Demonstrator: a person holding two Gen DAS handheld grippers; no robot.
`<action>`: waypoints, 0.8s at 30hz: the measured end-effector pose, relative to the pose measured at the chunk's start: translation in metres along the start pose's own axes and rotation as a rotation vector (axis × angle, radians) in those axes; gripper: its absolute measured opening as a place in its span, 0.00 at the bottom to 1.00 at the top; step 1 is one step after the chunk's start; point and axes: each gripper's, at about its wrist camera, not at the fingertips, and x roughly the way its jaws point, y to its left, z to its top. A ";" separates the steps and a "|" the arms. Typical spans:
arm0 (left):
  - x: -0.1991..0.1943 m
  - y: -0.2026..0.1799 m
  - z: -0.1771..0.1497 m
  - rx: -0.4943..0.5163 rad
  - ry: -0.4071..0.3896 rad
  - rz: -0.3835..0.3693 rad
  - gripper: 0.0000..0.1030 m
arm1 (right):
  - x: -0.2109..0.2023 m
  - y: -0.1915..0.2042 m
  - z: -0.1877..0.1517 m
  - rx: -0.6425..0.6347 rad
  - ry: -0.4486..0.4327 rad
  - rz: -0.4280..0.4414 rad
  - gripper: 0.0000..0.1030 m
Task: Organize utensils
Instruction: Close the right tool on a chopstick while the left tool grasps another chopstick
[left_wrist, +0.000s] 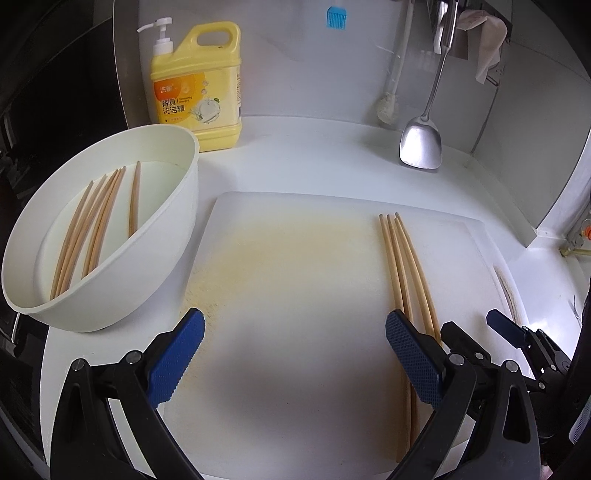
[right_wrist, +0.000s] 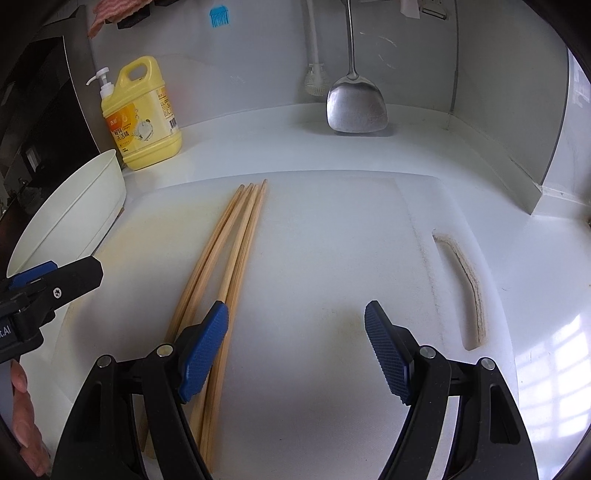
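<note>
Bowl (left_wrist: 110, 236) w/ chopsticks (left_wrist: 92, 225) left of board (left_wrist: 295, 277); soap bottle (left_wrist: 197, 85) behind.

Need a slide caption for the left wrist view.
Open left tool above cutting board; four chopsticks on board, more in white basin.

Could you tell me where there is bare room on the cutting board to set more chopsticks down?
The cutting board is bare between the white bowl and the four chopsticks, and again right of them toward the handle slot. The bowl is crowded with chopsticks.
</note>
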 end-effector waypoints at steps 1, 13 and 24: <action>0.001 0.000 0.000 0.001 0.001 0.001 0.94 | 0.000 0.001 0.000 -0.004 -0.001 -0.002 0.71; 0.001 -0.002 -0.002 -0.006 0.000 0.006 0.94 | 0.003 0.009 -0.004 -0.057 -0.007 -0.007 0.71; 0.011 -0.014 -0.006 0.024 0.011 -0.004 0.94 | 0.004 0.008 -0.002 -0.111 -0.044 -0.022 0.22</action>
